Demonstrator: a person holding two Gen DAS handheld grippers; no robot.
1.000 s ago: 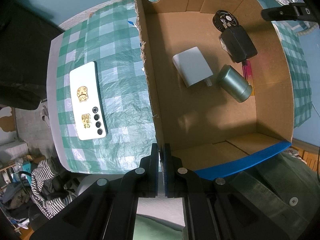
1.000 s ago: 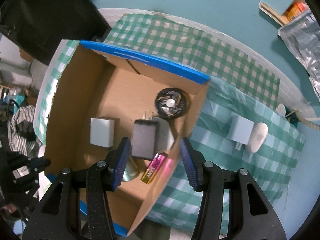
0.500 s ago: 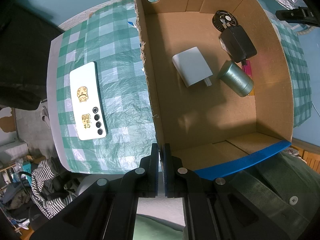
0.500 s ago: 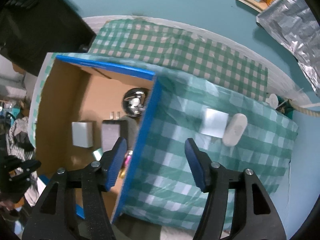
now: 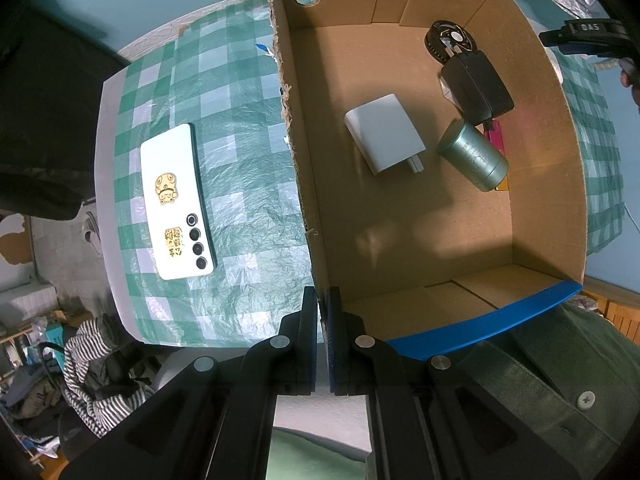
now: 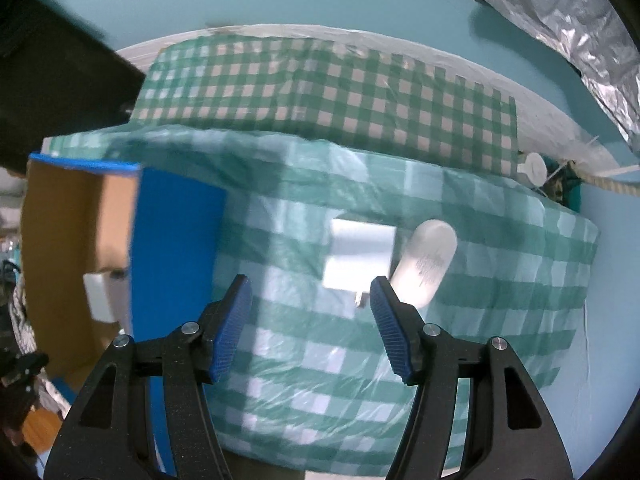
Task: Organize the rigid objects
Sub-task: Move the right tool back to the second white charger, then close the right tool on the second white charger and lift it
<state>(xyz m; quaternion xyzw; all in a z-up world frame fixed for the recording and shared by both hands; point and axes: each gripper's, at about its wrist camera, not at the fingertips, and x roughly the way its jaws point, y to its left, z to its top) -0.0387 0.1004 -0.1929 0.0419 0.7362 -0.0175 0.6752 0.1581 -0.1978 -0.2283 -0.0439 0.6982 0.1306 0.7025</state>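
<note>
A cardboard box (image 5: 400, 240) with blue rims holds a white charger (image 5: 384, 134), a black adapter (image 5: 476, 82), a green tin (image 5: 472, 156), a pink lighter (image 5: 496, 136) and a black round disc (image 5: 450, 40). My left gripper (image 5: 322, 304) is shut on the box's near-left wall. A white phone (image 5: 176, 200) lies on the checked cloth left of the box. My right gripper (image 6: 310, 312) is open and empty over the cloth, right of the box (image 6: 176, 248). Just beyond its fingers lie a white charger (image 6: 360, 254) and a white oval object (image 6: 428, 262).
The green checked cloth (image 6: 320, 360) covers a small table, whose edge (image 5: 108, 200) drops off beyond the phone. Silver foil (image 6: 560, 12) lies at the far right. A striped garment (image 5: 92, 360) lies on the floor below.
My right gripper has moved out of the box to the right, over the cloth, and now faces the white charger and oval object. The left gripper has stayed put.
</note>
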